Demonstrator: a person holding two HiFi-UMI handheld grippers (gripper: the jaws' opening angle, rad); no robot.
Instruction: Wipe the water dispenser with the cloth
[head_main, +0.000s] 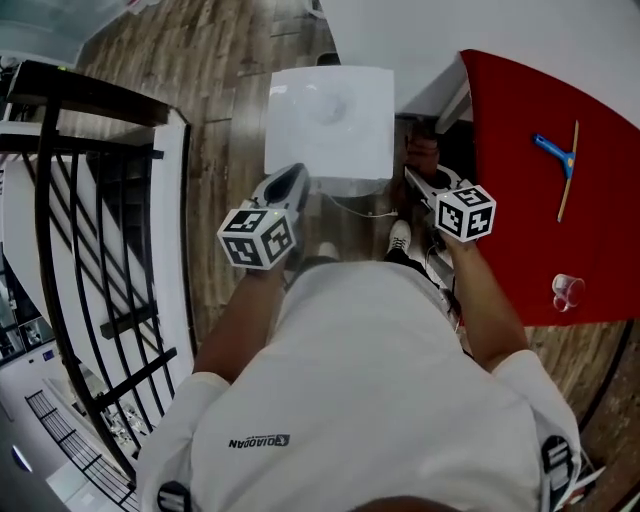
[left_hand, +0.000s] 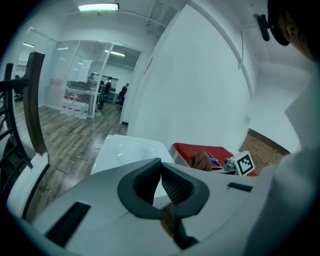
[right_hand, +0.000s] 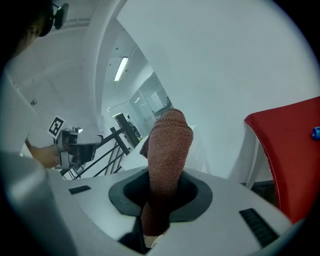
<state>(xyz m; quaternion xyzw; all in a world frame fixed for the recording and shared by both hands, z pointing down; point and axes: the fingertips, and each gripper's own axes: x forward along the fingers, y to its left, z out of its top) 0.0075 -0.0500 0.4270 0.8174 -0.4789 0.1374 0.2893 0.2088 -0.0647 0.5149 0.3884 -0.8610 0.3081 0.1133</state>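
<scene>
Cloth between jaws of right tool

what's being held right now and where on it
Right tongs clamp the brown cloth by its lower end; the rest stands free. Left tongs hold nothing.

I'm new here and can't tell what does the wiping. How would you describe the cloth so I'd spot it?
Find the white water dispenser beside the red table; the right gripper is between them. The cloth stands up from its shut jaws: a reddish-brown knitted strip, the only soft, textured thing among smooth white and red surfaces.
</scene>
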